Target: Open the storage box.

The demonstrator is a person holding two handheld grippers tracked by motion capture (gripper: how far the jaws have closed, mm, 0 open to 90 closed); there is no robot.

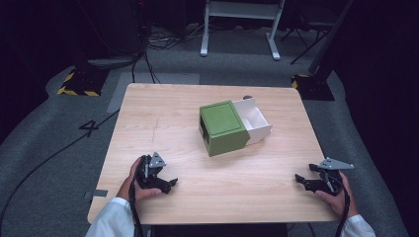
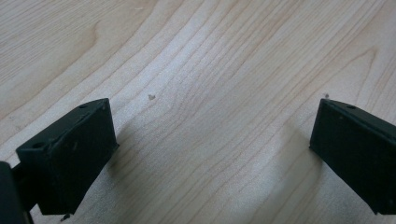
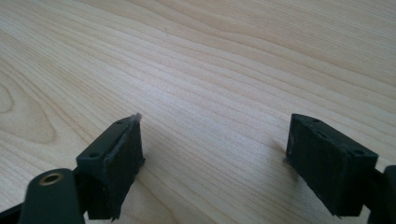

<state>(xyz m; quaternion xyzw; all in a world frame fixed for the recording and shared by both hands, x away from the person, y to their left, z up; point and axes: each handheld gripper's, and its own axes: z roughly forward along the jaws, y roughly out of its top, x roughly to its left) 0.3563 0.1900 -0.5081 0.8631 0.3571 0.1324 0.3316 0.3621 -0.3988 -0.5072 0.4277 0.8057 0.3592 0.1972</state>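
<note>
Left gripper (image 1: 165, 181) and right gripper (image 1: 302, 180): jaws spread, empty; we rest both near table (image 1: 163, 118) front edge, presumably staged, well apart from green box (image 1: 223, 127) with white drawer (image 1: 254, 118).

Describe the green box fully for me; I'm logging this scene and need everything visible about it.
The green box is a matte green sleeve, likely cardboard, with a square top panel outlined by a darker border. A white inner drawer is pulled partway out of its far right side and looks empty. It rests flat near the middle of the wooden table, turned slightly askew. Neither gripper touches it.
</note>
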